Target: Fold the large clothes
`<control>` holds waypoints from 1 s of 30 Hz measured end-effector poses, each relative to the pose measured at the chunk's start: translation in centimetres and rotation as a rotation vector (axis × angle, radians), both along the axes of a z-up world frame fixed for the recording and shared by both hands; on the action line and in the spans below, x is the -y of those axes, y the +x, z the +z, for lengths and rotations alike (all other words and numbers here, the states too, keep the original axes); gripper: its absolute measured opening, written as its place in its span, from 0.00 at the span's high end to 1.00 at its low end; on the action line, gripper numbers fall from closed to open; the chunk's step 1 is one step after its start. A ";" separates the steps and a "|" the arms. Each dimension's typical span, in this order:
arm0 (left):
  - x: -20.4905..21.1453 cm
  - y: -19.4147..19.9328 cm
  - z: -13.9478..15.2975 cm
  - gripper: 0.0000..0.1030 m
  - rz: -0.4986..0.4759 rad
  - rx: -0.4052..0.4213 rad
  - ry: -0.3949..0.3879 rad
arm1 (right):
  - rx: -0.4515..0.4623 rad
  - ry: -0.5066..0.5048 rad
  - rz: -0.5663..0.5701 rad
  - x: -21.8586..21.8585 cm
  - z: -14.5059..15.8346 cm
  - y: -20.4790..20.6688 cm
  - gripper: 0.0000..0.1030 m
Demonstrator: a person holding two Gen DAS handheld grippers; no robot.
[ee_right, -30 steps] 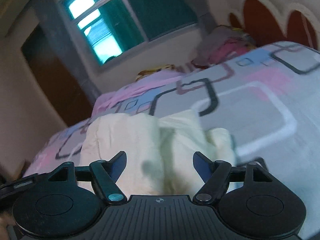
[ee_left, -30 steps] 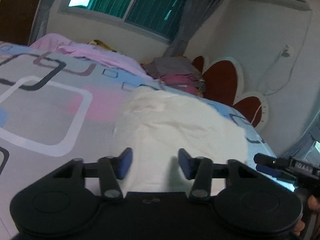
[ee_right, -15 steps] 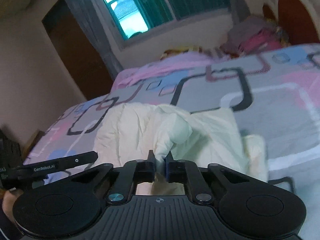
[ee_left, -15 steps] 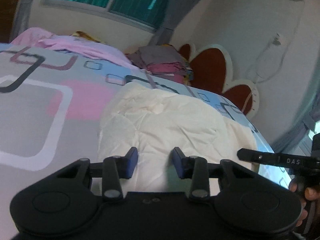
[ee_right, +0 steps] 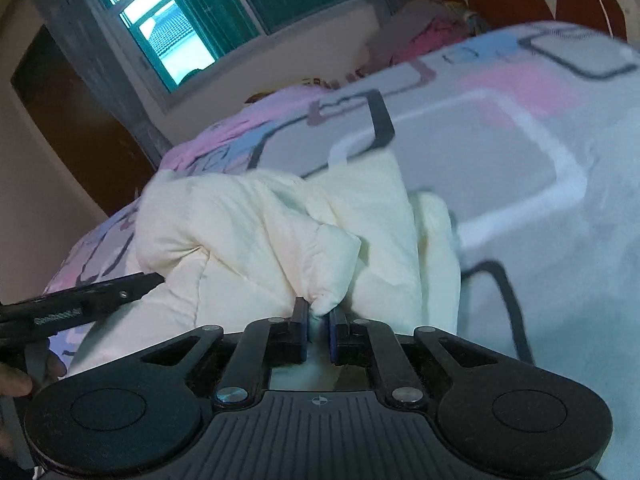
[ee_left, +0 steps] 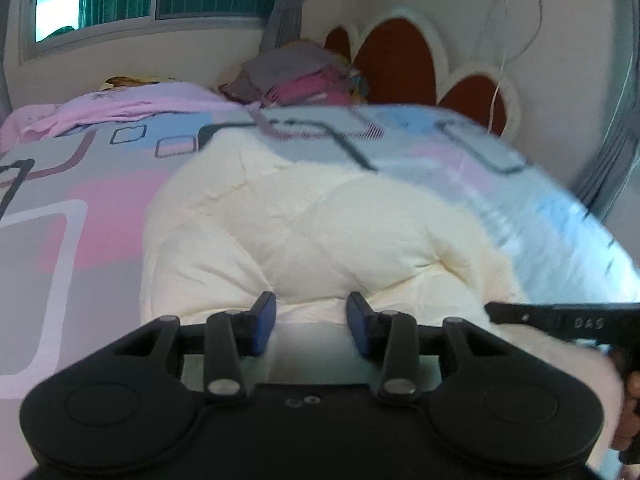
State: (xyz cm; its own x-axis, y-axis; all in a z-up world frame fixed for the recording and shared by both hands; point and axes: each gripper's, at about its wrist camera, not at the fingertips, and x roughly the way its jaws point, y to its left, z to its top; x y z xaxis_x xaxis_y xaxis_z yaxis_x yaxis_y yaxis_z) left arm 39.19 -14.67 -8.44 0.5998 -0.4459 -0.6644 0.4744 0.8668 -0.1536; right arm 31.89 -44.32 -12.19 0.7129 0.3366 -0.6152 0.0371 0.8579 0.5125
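- Right gripper (ee_right: 319, 326) has its jaws clamped on a small bunched tip of the cream padded garment (ee_right: 288, 236), which pokes out just beyond the pads.
- Left gripper (ee_left: 311, 322) has its jaws opening; the garment's near edge bulges just ahead of and partly between them, and the blue fingertips (ee_left: 265, 316) do not seem to press on it.
- Judged from this, the step in hand is taking hold of the near edge with both claws; next the left needs to close on cloth, so both can lift and carry the edge away from them over the far part.
- Ahead of both claws the garment lies rumpled on the patterned bedsheet (ee_left: 72, 216), its far edge well beyond the pads.
- Bare sheet lies beyond it and to the left of the left claw, giving room to lay a fold.
- Farthest off, a pile of clothes (ee_left: 296, 76) sits by the headboard (ee_left: 396, 60).
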 end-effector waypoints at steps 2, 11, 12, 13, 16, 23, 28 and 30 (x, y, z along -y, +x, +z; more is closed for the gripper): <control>0.0 0.3 -0.4 0.62 0.002 -0.019 0.012 | -0.011 0.004 -0.004 0.2 -0.1 0.2 0.93; -4.3 -0.6 3.6 0.38 0.074 0.089 -0.081 | 0.095 -0.190 -0.032 0.8 6.8 -0.6 0.48; -4.7 -0.3 4.0 0.38 0.084 0.100 -0.092 | 0.112 -0.178 -0.019 0.7 7.6 -0.2 0.48; -5.0 0.2 4.4 0.38 0.085 0.104 -0.103 | 0.126 -0.172 0.005 0.2 8.4 0.4 0.48; -4.8 2.2 5.0 0.41 0.066 0.106 -0.089 | 0.148 -0.203 0.088 -2.5 9.8 2.9 0.48; -1.6 5.7 3.3 0.43 0.000 0.034 -0.033 | 0.059 -0.294 0.131 -6.5 6.5 8.8 0.56; -0.3 6.8 1.4 0.43 -0.003 -0.008 0.003 | -0.037 -0.254 0.083 -4.8 3.1 9.9 0.56; 0.0 6.9 0.8 0.41 -0.005 -0.014 0.021 | -0.052 -0.237 0.079 -4.1 2.1 9.8 0.56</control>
State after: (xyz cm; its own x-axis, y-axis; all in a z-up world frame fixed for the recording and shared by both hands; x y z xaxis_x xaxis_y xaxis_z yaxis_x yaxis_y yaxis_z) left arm 46.06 -14.70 -7.63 0.5883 -0.4342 -0.6822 0.4762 0.8679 -0.1417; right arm 41.70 -40.26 -10.05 0.6559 0.2315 -0.7185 -0.0135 0.9552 0.2955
